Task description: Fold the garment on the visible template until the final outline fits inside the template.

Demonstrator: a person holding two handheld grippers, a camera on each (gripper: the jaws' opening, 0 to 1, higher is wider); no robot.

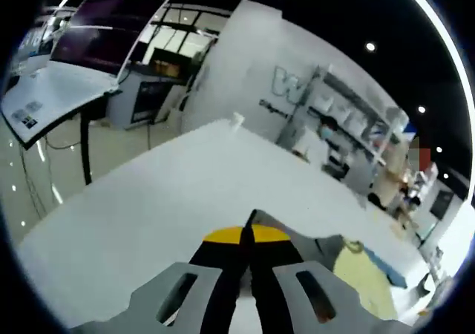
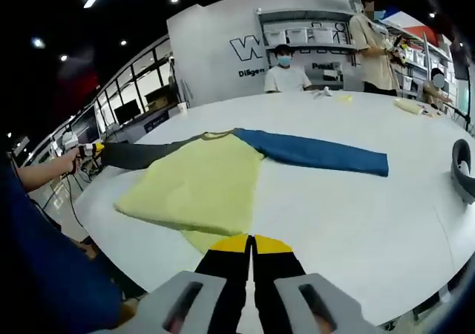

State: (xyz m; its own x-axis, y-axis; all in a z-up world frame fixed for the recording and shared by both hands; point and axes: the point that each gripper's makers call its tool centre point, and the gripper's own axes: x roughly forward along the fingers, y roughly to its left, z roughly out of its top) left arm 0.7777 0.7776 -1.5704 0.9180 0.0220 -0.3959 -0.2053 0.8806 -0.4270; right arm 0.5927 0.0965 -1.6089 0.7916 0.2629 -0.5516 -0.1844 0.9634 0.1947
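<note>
My right gripper (image 2: 250,239), jaws closed and empty, hovers at the near hem of the garment (image 2: 204,182) on the white table (image 2: 356,208). Its blue sleeve (image 2: 319,152) stretches right; my left gripper (image 1: 249,223) pinches the grey sleeve (image 2: 137,154).

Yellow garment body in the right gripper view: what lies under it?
Under the yellow body, the white table shows around it, and a yellow layer peeks out beneath its near edge. Any template below is covered and cannot be seen.
</note>
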